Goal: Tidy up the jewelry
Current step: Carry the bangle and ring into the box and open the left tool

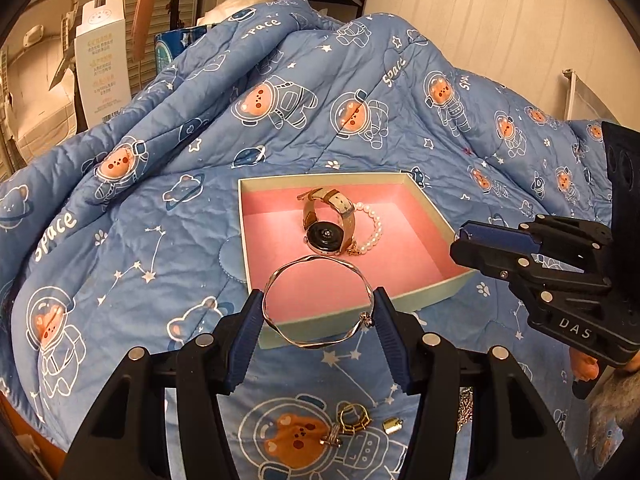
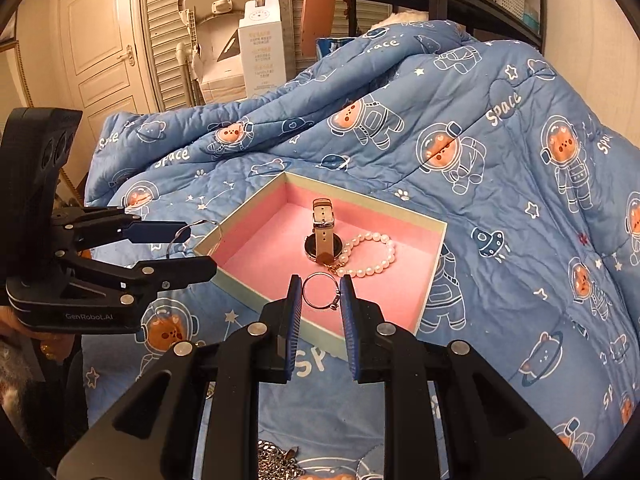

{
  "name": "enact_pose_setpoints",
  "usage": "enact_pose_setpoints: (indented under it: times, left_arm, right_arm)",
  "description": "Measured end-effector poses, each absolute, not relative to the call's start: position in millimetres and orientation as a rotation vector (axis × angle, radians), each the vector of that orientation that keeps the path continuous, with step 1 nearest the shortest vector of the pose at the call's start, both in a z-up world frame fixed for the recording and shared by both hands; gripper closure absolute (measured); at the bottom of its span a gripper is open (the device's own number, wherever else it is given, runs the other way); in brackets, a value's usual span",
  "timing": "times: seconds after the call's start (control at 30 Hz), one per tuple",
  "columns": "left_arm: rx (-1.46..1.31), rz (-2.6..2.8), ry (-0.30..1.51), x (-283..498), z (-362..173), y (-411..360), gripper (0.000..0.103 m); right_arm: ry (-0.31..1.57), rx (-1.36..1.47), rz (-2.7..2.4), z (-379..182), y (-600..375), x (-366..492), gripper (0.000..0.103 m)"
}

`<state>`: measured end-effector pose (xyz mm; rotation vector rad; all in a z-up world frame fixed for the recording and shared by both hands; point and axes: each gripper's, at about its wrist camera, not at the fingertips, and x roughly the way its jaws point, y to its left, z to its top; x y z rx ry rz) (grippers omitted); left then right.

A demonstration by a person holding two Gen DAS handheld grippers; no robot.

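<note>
**Both grippers carry jewelry at the near edge of the pink-lined box**

In the left wrist view, the left gripper [image 1: 319,304] has its blue pads pressed against opposite sides of a twisted metal bangle [image 1: 318,302], which hangs in the air over the near rim of the box [image 1: 344,322]. Behind it, at about 12 o'clock from the bangle, a watch [image 1: 327,222] with a tan strap lies on the pink lining, and a pearl bracelet [image 1: 372,226] touches it at 3 o'clock. On the blue space-bear quilt [image 1: 120,240], at 6 o'clock from the bangle, lie a gold ring-shaped piece [image 1: 352,420] and a small gold charm [image 1: 391,426]. The right gripper [image 1: 466,246] enters at 3 o'clock.

In the right wrist view, the left gripper [image 2: 196,244] sits at 9 o'clock with the bangle [image 2: 182,236] between its fingers. The right gripper [image 2: 322,292] is clamped on a thin ring [image 2: 320,291], held above the box's [image 2: 324,332] near wall. A silver chain [image 2: 276,466] lies at 6 o'clock on the quilt [image 2: 500,240].
</note>
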<state>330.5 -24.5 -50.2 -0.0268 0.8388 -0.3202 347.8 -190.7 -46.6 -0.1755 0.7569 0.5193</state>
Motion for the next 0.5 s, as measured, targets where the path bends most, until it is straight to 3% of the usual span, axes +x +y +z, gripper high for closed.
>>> enact_pose_setpoints:
  times: [0.5]
  left_arm:
    - [0.091, -0.441, 1.019, 398.1, -65.9, -48.4, 0.049]
  right_arm:
    - [0.91, -0.33, 0.591, -62.6, -187.5, 414.5, 0.083]
